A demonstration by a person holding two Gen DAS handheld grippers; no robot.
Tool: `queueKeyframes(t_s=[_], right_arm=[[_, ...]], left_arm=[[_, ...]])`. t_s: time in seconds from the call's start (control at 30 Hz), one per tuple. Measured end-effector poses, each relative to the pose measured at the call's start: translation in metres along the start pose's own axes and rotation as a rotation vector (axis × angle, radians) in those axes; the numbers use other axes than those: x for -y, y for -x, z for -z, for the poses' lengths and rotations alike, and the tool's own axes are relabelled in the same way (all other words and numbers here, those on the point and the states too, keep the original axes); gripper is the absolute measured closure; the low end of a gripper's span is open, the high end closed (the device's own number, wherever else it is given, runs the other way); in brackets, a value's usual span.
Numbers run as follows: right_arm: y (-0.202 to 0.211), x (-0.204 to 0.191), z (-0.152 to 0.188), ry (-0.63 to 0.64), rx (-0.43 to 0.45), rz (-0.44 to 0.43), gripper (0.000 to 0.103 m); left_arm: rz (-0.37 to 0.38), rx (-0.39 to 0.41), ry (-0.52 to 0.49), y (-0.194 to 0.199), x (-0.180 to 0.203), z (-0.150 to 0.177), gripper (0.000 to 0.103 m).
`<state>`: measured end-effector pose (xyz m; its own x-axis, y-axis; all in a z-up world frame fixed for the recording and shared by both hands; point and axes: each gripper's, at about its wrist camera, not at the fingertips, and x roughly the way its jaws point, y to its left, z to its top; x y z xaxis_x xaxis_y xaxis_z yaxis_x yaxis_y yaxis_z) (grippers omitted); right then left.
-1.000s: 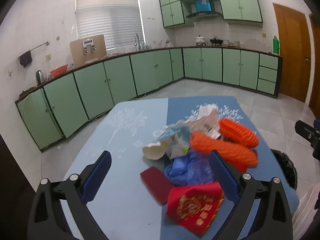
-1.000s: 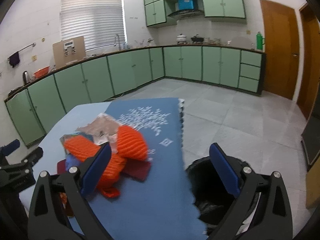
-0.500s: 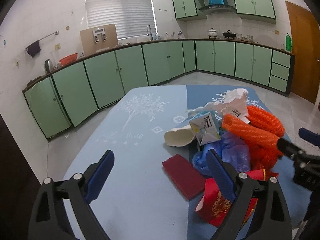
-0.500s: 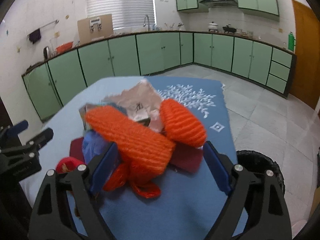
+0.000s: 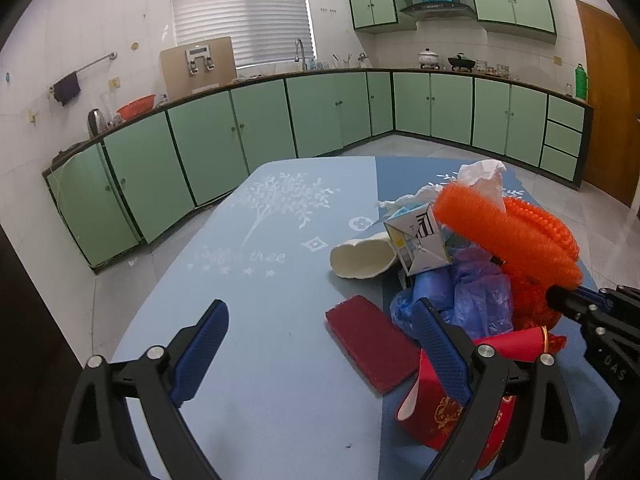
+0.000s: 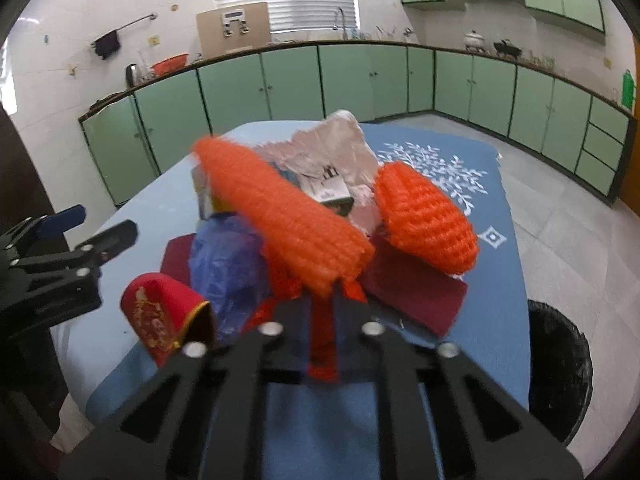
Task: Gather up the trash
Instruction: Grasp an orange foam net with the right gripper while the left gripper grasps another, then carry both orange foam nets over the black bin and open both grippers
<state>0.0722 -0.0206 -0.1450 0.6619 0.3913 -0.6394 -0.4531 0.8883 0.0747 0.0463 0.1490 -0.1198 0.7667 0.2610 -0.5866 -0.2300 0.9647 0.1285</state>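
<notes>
A trash pile lies on the blue table [image 5: 248, 320]: two orange foam nets [image 6: 288, 216] [image 6: 428, 220], red mesh [image 6: 322, 332], a milk carton [image 5: 420, 240], a white foam cup [image 5: 362, 258], a blue plastic bag [image 5: 468, 296], a maroon pad [image 5: 372, 340], a red envelope [image 5: 440, 412] and tissue [image 5: 480, 176]. My right gripper [image 6: 322, 308] is at the pile's near edge. Its jaws are closing, and the pads pinch a strip of the red mesh under the long foam net. My left gripper [image 5: 320, 344] hovers open over bare table, left of the maroon pad, with nothing between its fingers.
A black-lined trash bin [image 6: 560, 368] stands on the floor beside the table's right edge. Green kitchen cabinets [image 5: 320, 116] run along the far walls. The left half of the table carries only its printed pattern. From the right wrist view, the left gripper [image 6: 94, 226] is at the left.
My right gripper swung from the table edge by the bin to the pile and shut on the red mesh. My left gripper sank a little closer to the table.
</notes>
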Motion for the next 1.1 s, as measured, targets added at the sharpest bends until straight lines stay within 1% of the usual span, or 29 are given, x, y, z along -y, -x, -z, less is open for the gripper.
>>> queueKeyframes(t_s=[0.27, 0.47, 0.53, 0.77, 0.9, 1.1], right_arm=[[0.023, 0.0, -0.002, -0.011, 0.056, -0.025, 0.098], [0.045, 0.006, -0.008, -0.015, 0.096, -0.013, 0.098], [0.055, 0.01, -0.008, -0.023, 0.109, 0.0, 0.098], [0.075, 0.038, -0.009, -0.077, 0.128, 0.075, 0.098], [0.075, 0.059, -0.004, -0.12, 0.11, 0.113, 0.098], [0.069, 0.088, -0.001, -0.156, 0.092, 0.146, 0.098]], left_arm=[[0.009, 0.023, 0.005, 0.008, 0.005, -0.005, 0.012], [0.036, 0.058, 0.006, 0.018, 0.017, -0.017, 0.012], [0.051, 0.075, -0.005, 0.021, 0.026, -0.022, 0.012], [0.133, 0.099, -0.023, 0.024, 0.059, -0.039, 0.012], [0.17, 0.103, -0.045, 0.02, 0.083, -0.046, 0.012], [0.214, 0.084, -0.069, 0.011, 0.112, -0.051, 0.012]])
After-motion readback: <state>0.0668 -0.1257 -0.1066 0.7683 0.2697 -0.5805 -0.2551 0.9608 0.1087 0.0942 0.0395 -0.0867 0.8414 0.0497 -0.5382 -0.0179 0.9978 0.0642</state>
